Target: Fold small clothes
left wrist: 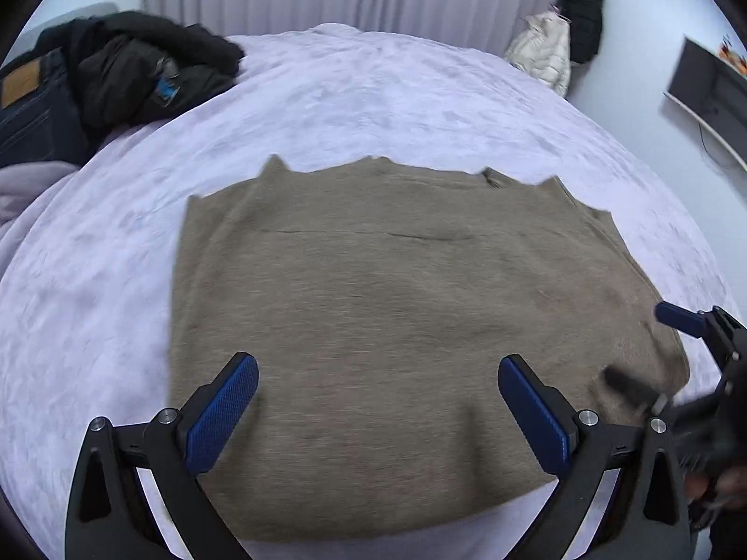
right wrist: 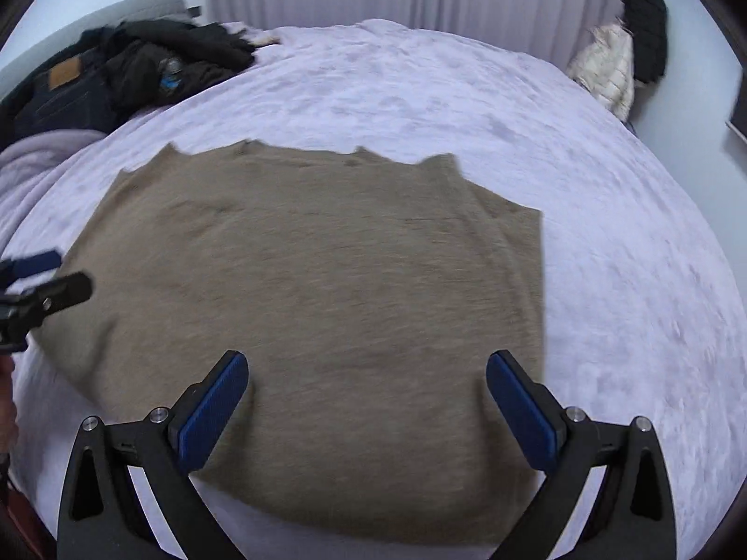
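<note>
Both tools, left [left wrist: 378, 375] and right [right wrist: 366, 371], agape above tan garment [left wrist: 397, 326]; dark clothes pile [left wrist: 140, 70] far-left on bed [left wrist: 373, 107].

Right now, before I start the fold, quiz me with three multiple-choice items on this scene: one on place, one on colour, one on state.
1. Where does the dark clothes pile lie?
A. far left of the bed
B. on the garment
C. near right corner

2. What colour is the garment?
A. navy
B. brown-tan
C. white

3. How do the left gripper and right gripper stand?
A. both shut on cloth
B. one open, one shut
C. both open, holding nothing

Answers: 1 A, it sits at the bedspread's far left edge. 2 B, brown-tan in both views. 3 C, each pair of blue fingers is spread wide over the garment.
</note>
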`<state>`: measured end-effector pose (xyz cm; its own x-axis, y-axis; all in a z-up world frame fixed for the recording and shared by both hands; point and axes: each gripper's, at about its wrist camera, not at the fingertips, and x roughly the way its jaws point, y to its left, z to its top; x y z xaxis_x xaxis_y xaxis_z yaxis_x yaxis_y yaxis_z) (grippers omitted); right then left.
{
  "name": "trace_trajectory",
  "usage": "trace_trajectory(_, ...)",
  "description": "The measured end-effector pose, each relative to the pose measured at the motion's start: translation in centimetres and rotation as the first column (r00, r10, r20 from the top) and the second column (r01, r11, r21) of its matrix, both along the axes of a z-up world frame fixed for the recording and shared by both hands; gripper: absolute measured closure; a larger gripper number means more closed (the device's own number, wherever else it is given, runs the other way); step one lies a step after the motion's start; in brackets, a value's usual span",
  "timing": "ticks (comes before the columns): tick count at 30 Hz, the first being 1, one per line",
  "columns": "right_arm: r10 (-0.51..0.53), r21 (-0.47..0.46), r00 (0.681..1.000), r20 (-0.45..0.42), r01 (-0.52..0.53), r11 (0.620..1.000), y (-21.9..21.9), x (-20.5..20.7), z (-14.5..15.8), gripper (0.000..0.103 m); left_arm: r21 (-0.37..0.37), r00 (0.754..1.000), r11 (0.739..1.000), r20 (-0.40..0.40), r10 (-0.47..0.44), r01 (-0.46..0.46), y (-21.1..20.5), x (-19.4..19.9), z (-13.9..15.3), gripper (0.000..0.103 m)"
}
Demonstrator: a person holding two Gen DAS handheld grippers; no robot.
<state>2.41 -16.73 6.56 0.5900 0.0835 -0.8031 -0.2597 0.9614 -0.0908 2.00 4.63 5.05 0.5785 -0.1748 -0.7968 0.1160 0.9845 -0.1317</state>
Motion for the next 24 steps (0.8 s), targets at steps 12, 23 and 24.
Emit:
trace_trajectory(12,0.033,0.034,0.998,-0.052,-0.031,0.999,-2.0,-2.2,-3.2,0.001,0.047,0.998,0.999,-0.058,0.024,-0.021,4.4,-3.4,-4.2,0.000)
trace_trajectory(23,-0.077,0.015,0.996,0.056,0.076,0.997,-4.2,-2.3,3.2,0.001,0.033,0.994,0.993,0.009,0.109,-0.109,4.7,-0.3,1.4,0.000)
trace_trajectory(24,-0.098,0.009,0.992,0.084,0.097,0.995,-3.6,-1.3,3.9,0.001,0.009,0.991,0.992,-0.024,0.129,-0.129,4.6,1.8,1.3,0.000)
